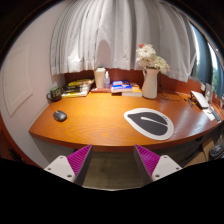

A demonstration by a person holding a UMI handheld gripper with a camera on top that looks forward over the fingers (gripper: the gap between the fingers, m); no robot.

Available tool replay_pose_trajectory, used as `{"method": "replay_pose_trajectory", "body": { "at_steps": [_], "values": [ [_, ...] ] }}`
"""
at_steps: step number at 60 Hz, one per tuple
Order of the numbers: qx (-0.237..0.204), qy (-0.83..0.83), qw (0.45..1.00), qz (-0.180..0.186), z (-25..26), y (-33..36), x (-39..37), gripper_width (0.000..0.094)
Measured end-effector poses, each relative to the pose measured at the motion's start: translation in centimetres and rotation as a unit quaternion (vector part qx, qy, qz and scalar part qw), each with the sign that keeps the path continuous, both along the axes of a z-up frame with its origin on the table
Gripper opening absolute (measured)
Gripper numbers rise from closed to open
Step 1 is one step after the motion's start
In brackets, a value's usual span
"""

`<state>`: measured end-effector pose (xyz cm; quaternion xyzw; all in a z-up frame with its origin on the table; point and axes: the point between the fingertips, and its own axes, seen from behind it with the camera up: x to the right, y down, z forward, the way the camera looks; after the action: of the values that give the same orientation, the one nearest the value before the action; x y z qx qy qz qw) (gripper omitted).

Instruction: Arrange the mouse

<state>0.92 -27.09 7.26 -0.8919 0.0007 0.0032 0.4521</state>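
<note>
While claw (112,160) gapes empty | one mouse (60,116) | one mousepad (150,123) | one vase (150,83)

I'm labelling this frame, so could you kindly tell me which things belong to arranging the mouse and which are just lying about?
For the job: mouse; mouse pad; gripper, fingers open, empty.

Just lying about: vase of flowers; books; blue box; white cup; all on the desk.

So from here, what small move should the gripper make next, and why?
Probably swing toward the mouse and advance over the table. The gripper is open and holds nothing, short of the table's near edge, while the mouse lies beyond the fingers, apart from the mouse pad.
</note>
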Motion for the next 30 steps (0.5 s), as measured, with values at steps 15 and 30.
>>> {"method": "replay_pose_trajectory", "body": {
  "at_steps": [15,30],
  "values": [
    [-0.06,0.013,0.995,0.079,-6.3,2.5,-14.4,0.0833],
    [-0.078,0.014,0.992,0.096,-8.1,10.9,-23.9,0.0841]
  ]
}}
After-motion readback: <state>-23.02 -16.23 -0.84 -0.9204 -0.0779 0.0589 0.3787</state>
